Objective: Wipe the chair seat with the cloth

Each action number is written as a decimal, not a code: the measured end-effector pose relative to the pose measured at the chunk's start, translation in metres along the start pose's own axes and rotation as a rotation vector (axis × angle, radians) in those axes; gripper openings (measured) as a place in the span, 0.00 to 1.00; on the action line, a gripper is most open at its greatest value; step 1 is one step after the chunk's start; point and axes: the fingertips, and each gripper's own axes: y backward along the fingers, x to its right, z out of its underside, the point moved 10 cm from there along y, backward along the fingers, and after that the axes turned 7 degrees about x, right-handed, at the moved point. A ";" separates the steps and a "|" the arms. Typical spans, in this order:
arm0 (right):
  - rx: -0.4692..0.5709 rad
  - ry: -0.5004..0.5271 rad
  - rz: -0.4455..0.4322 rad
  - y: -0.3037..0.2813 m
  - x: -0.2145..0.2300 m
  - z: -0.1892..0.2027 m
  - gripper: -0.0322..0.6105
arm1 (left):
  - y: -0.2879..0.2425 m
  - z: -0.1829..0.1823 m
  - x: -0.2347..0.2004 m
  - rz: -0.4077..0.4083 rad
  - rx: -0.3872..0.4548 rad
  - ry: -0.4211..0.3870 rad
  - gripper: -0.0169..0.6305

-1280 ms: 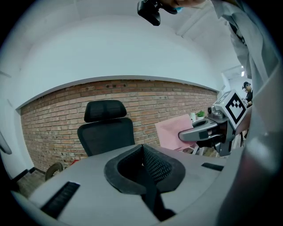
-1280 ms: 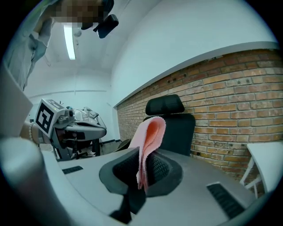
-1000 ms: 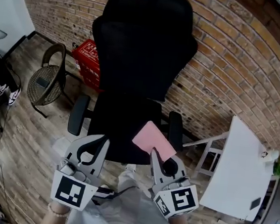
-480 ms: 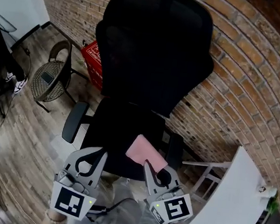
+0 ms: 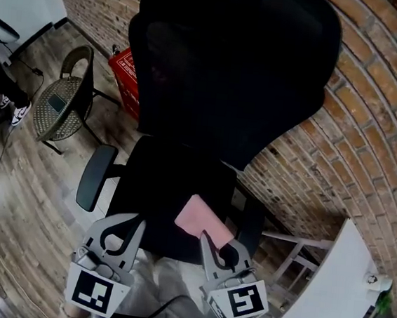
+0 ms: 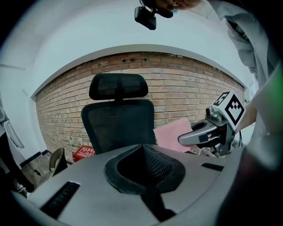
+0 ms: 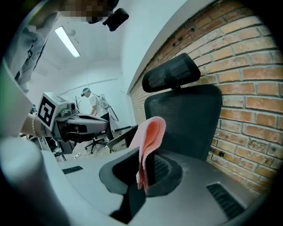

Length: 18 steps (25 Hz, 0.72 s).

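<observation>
- A red plastic crate (image 5: 125, 69) sits on the floor by the brick wall (image 5: 378, 131), upper left; its contents cannot be made out.
- The right tool (image 5: 209, 237), lower centre, is clamped on the pink cloth (image 5: 201, 218), held over the front right of the black office chair seat (image 5: 164, 183).
- The left tool (image 5: 126, 226), jaws together on nothing, hovers at the seat's front edge.
- A round wicker chair (image 5: 58, 101) stands at left and a white worktop (image 5: 329, 288) at lower right.
- Wooden floor (image 5: 35, 173) lies open at left.

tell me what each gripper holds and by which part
Right gripper pinches the pink cloth by one edge, folded between its jaws. Left gripper is shut on nothing.
</observation>
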 end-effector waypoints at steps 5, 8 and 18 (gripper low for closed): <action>-0.019 0.003 -0.001 -0.046 0.011 0.019 0.13 | -0.020 0.031 -0.027 -0.016 -0.020 0.008 0.05; -0.034 -0.042 0.001 -0.076 0.016 0.036 0.13 | -0.033 0.055 -0.043 -0.032 -0.038 0.036 0.05; -0.088 -0.255 -0.081 -0.178 0.026 0.106 0.13 | -0.074 0.143 -0.069 -0.039 -0.089 0.114 0.05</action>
